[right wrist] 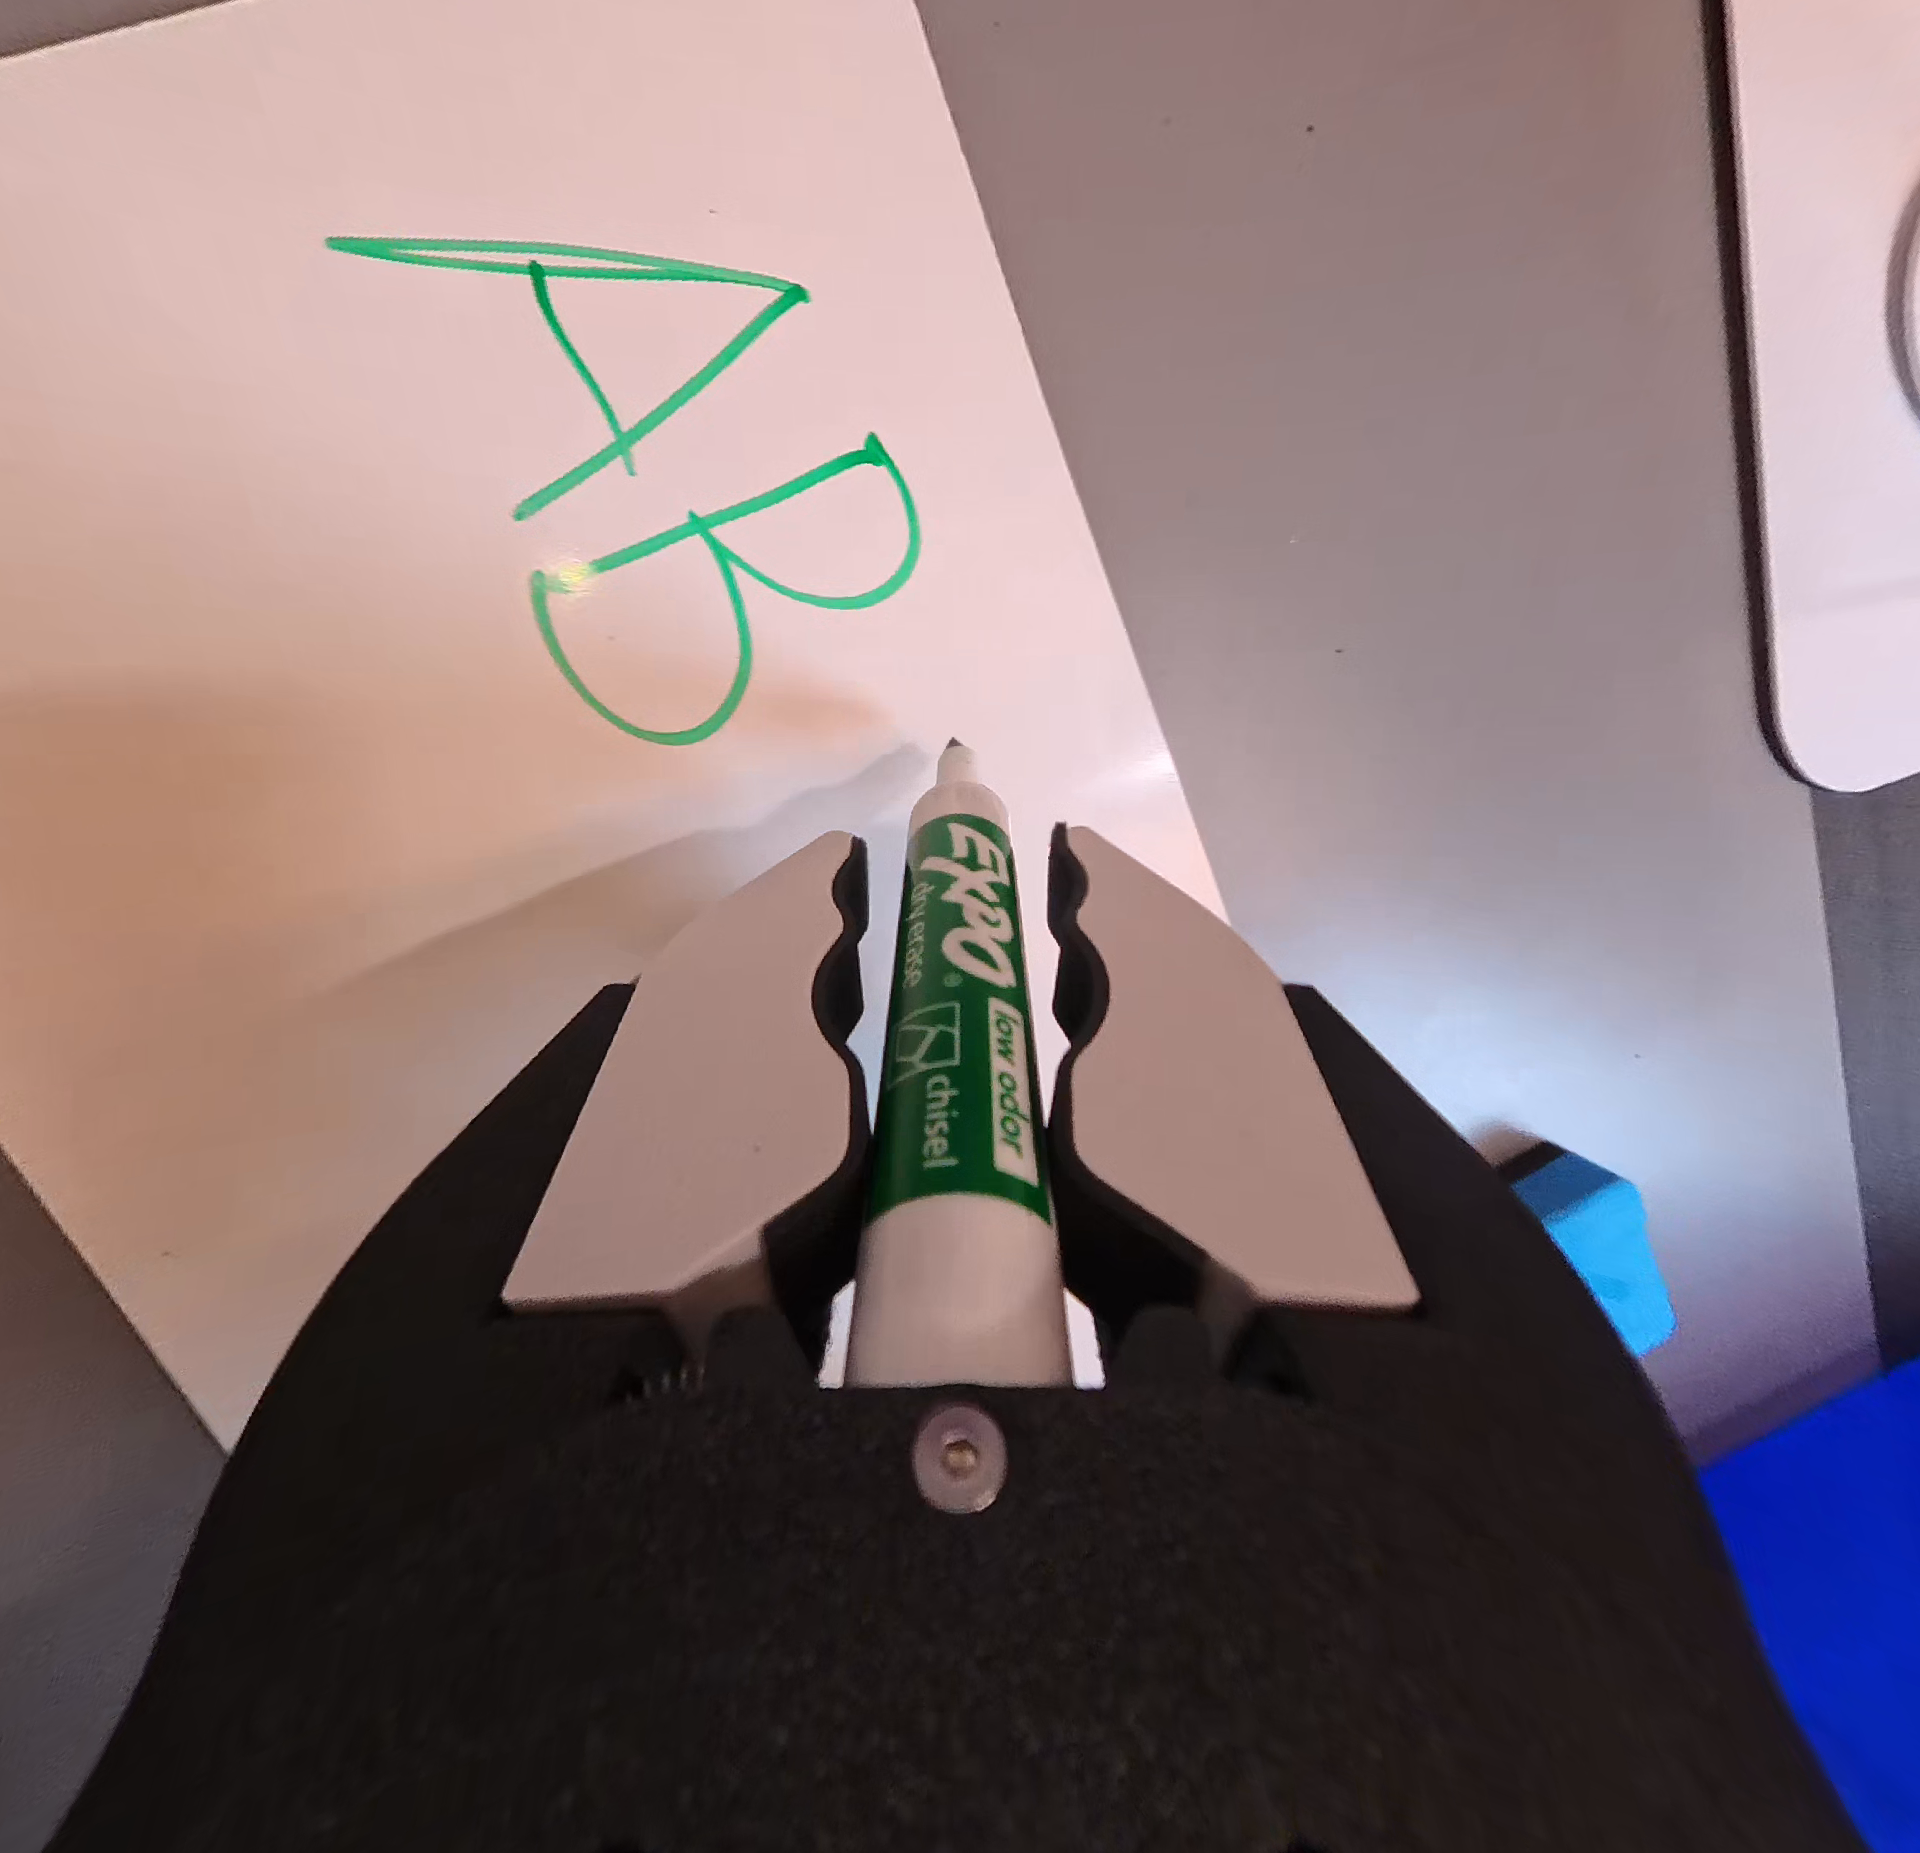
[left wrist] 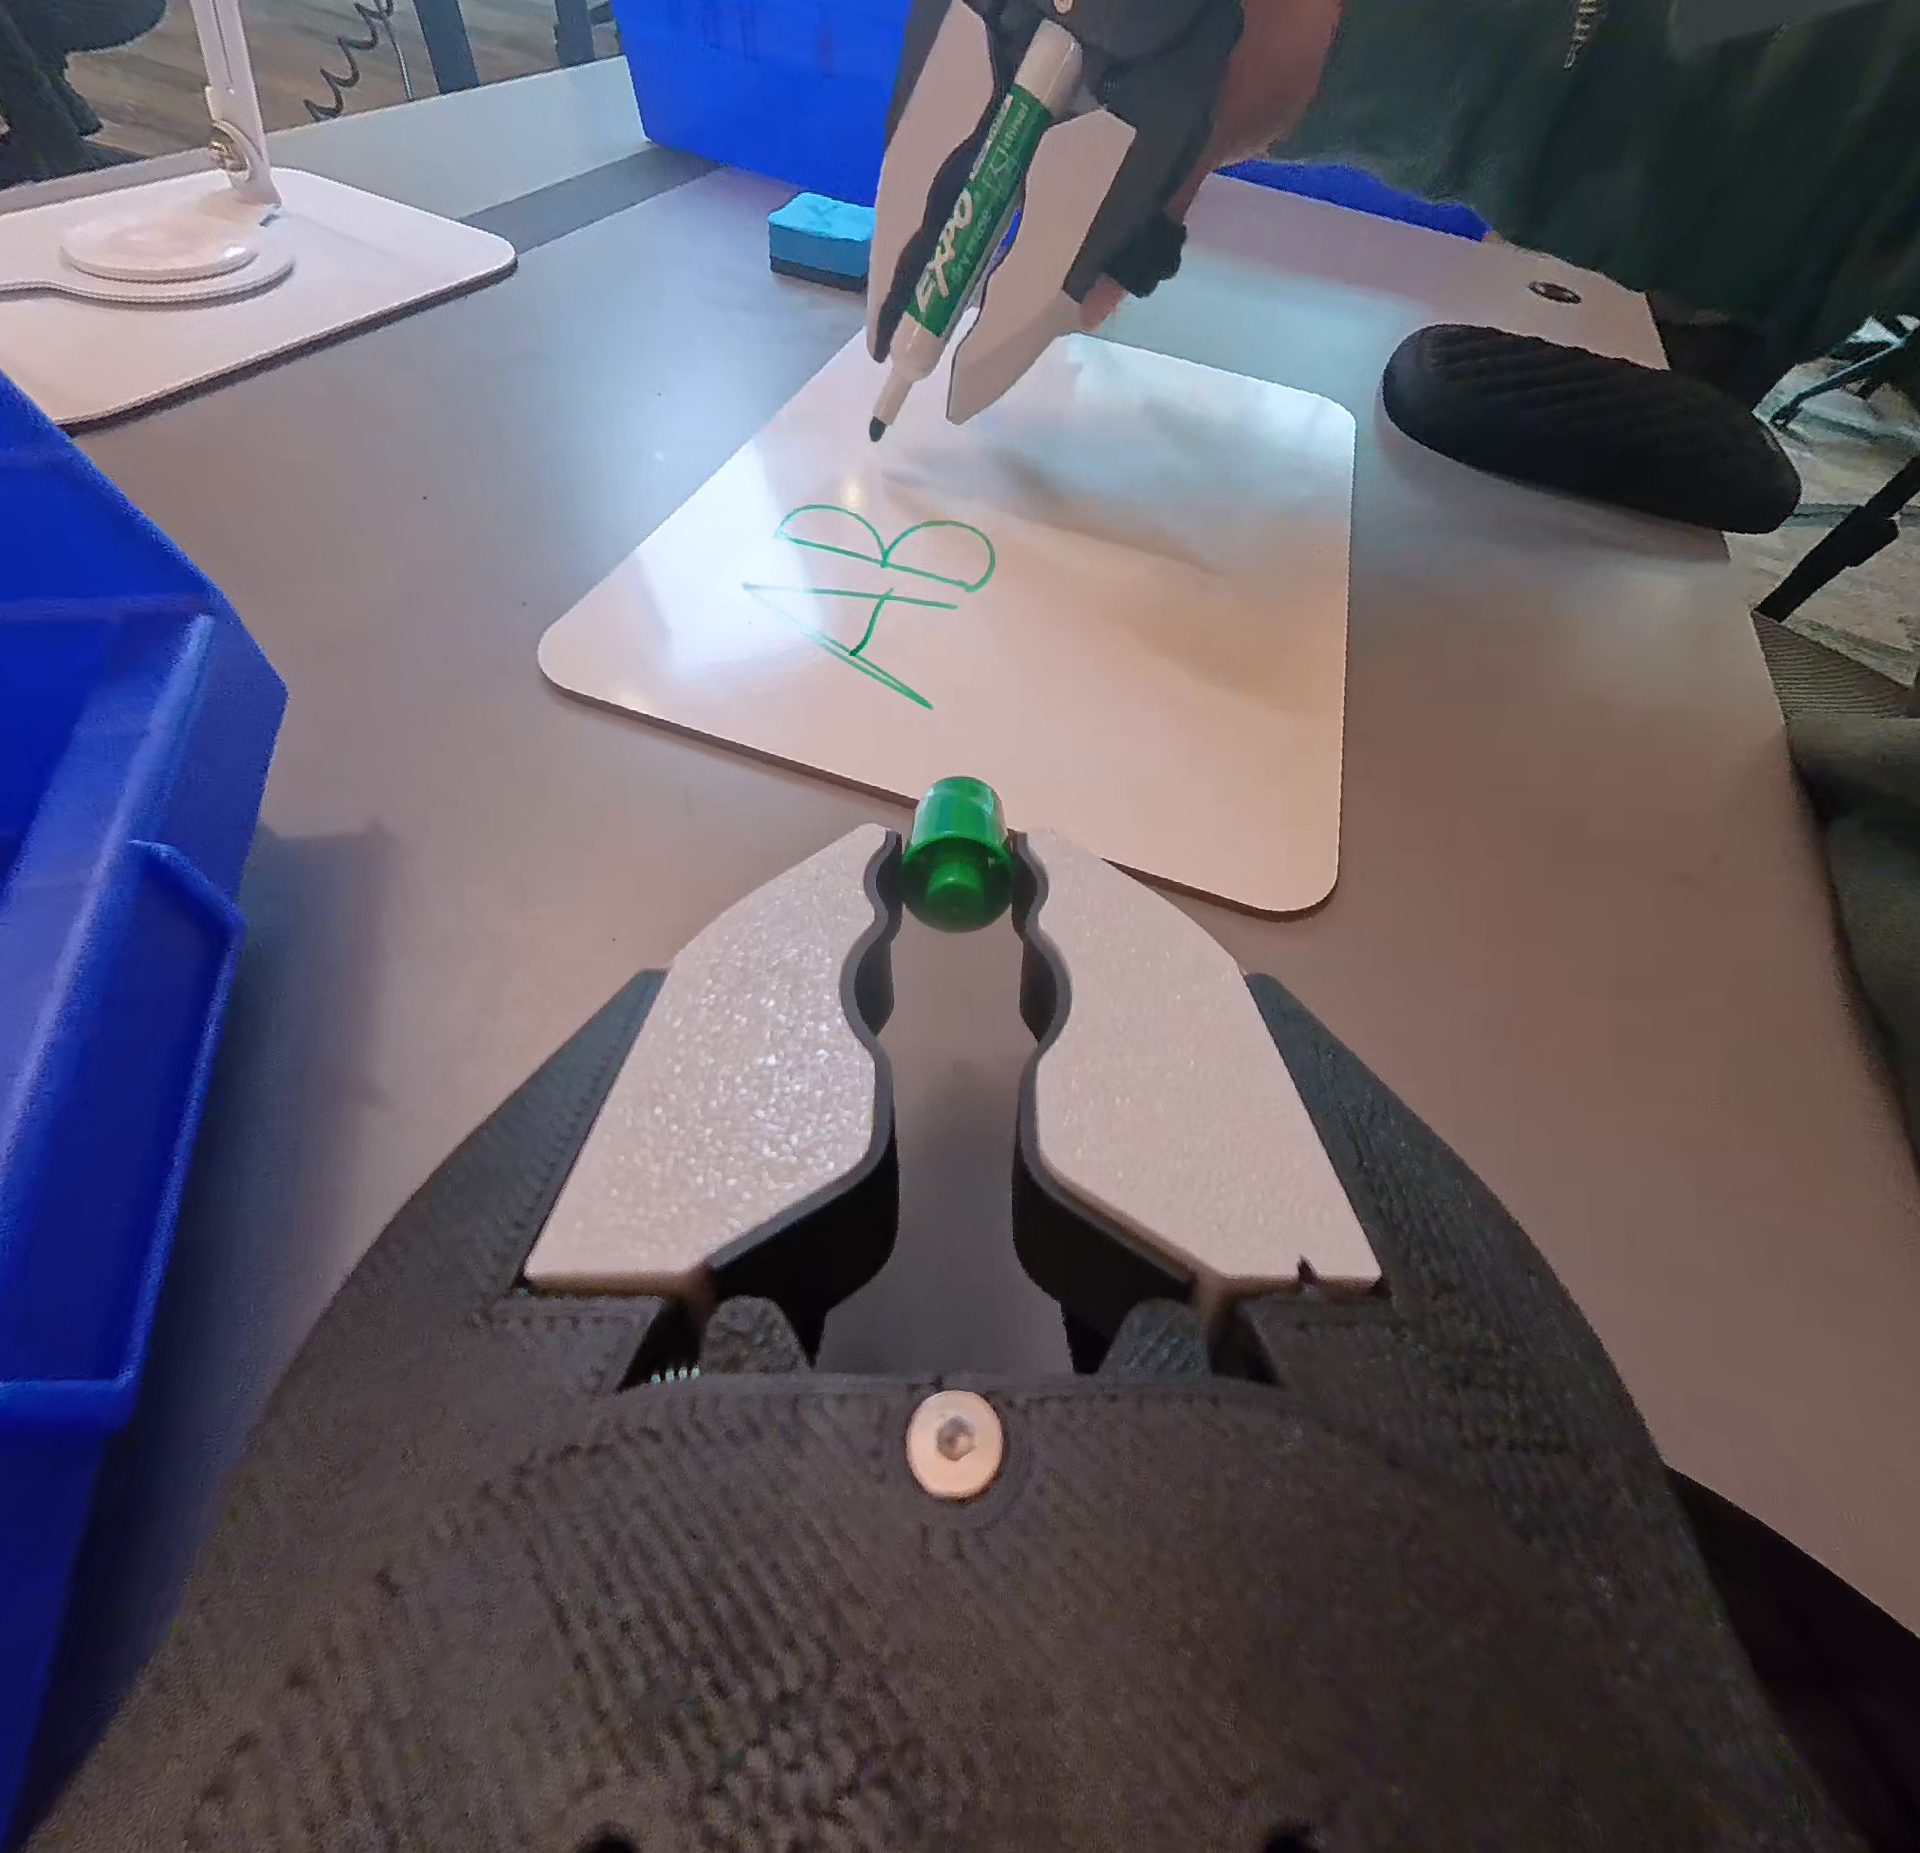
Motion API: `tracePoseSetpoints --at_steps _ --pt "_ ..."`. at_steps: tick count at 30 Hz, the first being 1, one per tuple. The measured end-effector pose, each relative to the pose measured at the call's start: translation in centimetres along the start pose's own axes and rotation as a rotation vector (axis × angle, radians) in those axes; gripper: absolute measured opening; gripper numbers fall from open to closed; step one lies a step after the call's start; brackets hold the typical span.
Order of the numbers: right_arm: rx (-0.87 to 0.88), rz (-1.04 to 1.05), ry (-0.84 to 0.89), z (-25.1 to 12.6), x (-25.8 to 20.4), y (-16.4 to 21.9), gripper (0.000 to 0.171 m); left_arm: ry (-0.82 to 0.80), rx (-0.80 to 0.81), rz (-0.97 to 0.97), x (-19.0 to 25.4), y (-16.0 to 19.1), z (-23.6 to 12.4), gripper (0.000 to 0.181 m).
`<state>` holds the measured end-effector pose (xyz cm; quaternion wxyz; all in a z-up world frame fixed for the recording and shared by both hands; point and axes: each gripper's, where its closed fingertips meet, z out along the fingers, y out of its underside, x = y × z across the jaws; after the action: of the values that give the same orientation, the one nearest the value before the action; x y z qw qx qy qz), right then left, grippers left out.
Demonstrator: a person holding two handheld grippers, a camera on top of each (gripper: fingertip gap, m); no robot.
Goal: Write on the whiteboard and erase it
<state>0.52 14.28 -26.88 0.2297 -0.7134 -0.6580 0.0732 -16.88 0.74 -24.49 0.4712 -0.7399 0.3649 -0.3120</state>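
Right wrist view: marker (right wrist: 961, 1055) in right gripper (right wrist: 956, 853), tip seemingly just above whiteboard (right wrist: 260, 764).

The whiteboard (left wrist: 1091, 640) is smooth and glossy, throwing back light in pale streaks. The table (left wrist: 416, 577) under it is matt grey. The left gripper (left wrist: 954, 858) has a black body with a rough, ribbed printed texture, fingers (left wrist: 748, 1055) faced in grainy pale grey plastic, and a shiny metal screw (left wrist: 956, 1442). The cap (left wrist: 956, 853) it grips is glossy green plastic. The marker (right wrist: 961, 1055) has a smooth plastic barrel with a satin label. The eraser (left wrist: 821, 229) looks like soft blue foam. The bin (left wrist: 104, 920) is shiny blue plastic.
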Motion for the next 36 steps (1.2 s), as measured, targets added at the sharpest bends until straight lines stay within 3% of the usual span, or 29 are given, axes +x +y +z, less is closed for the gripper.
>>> tracePoseSetpoints --at_steps 16,36 --pt "-0.052 -0.03 0.045 0.4 1.1 0.4 0.034 0.039 0.132 0.088 1.0 -1.9 -0.6 0.02" --pt "-0.115 -0.095 0.086 0.6 1.5 0.9 0.034 -0.016 0.122 0.062 0.0 -1.8 -0.7 0.02"
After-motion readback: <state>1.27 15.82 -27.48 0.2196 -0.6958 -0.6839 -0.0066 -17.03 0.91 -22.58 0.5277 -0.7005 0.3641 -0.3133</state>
